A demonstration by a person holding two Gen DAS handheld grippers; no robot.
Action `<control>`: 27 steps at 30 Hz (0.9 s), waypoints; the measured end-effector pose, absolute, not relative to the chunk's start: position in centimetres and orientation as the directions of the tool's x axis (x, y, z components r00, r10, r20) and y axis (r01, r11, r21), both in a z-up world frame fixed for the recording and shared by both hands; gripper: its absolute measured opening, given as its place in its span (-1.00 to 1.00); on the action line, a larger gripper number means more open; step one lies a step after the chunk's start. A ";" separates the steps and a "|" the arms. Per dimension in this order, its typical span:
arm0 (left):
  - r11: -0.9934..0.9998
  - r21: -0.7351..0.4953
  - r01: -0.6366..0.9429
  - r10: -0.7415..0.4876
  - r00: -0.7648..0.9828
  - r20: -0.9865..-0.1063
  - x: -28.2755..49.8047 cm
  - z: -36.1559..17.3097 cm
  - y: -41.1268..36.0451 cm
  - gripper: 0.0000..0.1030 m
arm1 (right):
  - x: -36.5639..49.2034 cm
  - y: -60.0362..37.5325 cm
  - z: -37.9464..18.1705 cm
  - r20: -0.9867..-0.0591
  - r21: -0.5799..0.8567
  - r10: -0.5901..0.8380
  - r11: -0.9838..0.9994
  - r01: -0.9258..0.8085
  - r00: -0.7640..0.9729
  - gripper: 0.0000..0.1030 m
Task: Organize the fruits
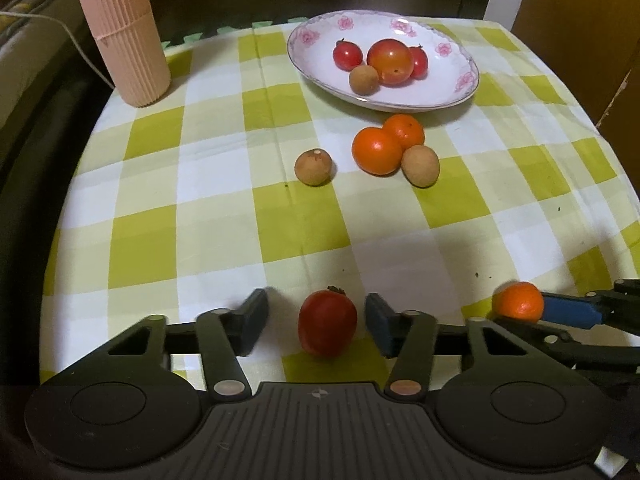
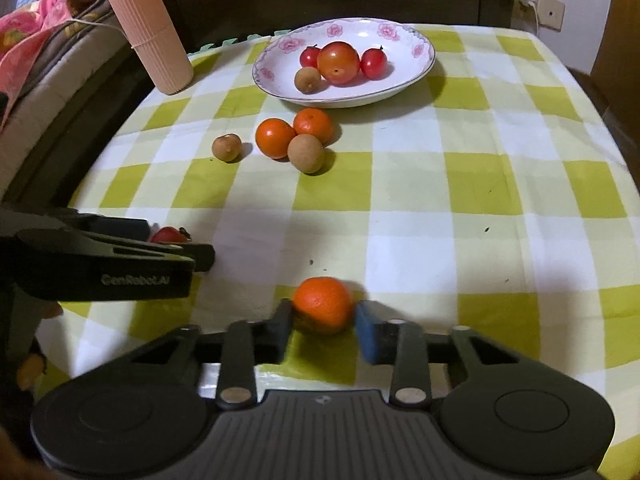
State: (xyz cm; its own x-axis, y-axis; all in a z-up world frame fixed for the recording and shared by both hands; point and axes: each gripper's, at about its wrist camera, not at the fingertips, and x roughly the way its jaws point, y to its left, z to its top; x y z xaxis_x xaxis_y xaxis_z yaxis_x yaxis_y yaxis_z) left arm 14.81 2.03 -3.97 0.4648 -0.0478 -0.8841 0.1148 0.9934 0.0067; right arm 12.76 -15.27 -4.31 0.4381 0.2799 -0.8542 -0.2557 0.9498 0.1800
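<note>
Between our left gripper's (image 1: 316,322) spread jaws lies a red tomato (image 1: 327,323) on the checked cloth (image 1: 208,184), with clear gaps to both pads; nothing is gripped. Our right gripper (image 2: 323,326) has its jaws set close around a tangerine (image 2: 322,310): the left pad touches the fruit and the right pad sits at its edge, though we cannot tell whether the grip is firm. In the left wrist view this tangerine (image 1: 518,300) appears at the lower right between the right gripper's fingers. Farther back, two oranges (image 1: 377,150) touch each other and a brown longan (image 1: 420,165), while a second longan (image 1: 313,167) lies apart to their left. Behind them stands a flowered plate (image 1: 456,80) holding a large tomato (image 1: 389,61), two small red ones and one longan. At the far left a ribbed pink cylinder (image 1: 120,28) stands upright.
</note>
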 end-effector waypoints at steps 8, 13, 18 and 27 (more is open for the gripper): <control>0.992 -0.044 0.122 -0.097 0.468 -0.878 14.7 -3.4 2.3 -0.26 | 12.4 -14.9 -4.1 -0.852 0.177 0.281 0.948 -0.263 0.441 -0.41; 0.990 -0.060 0.124 -0.113 0.482 -0.869 14.6 -2.8 2.4 -0.27 | 12.4 -14.8 -3.5 -0.843 0.186 0.289 0.948 -0.259 0.454 -0.41; 0.990 -0.063 0.127 -0.116 0.462 -0.879 14.7 -3.3 2.4 -0.22 | 12.7 -15.1 -3.1 -0.834 0.197 0.294 0.949 -0.245 0.467 -0.41; 0.992 -0.035 0.124 -0.088 0.454 -0.887 14.6 -3.7 2.3 -0.08 | 13.0 -15.0 -3.5 -0.840 0.210 0.304 0.946 -0.246 0.450 -0.41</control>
State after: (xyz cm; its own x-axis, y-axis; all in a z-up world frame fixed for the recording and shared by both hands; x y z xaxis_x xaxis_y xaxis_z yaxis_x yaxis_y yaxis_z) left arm 14.65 2.26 -3.74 0.4540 -0.0883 -0.8866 0.1243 0.9916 -0.0351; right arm 13.01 -15.03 -3.50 0.4496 0.3037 -0.8400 -0.2459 0.9462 0.2105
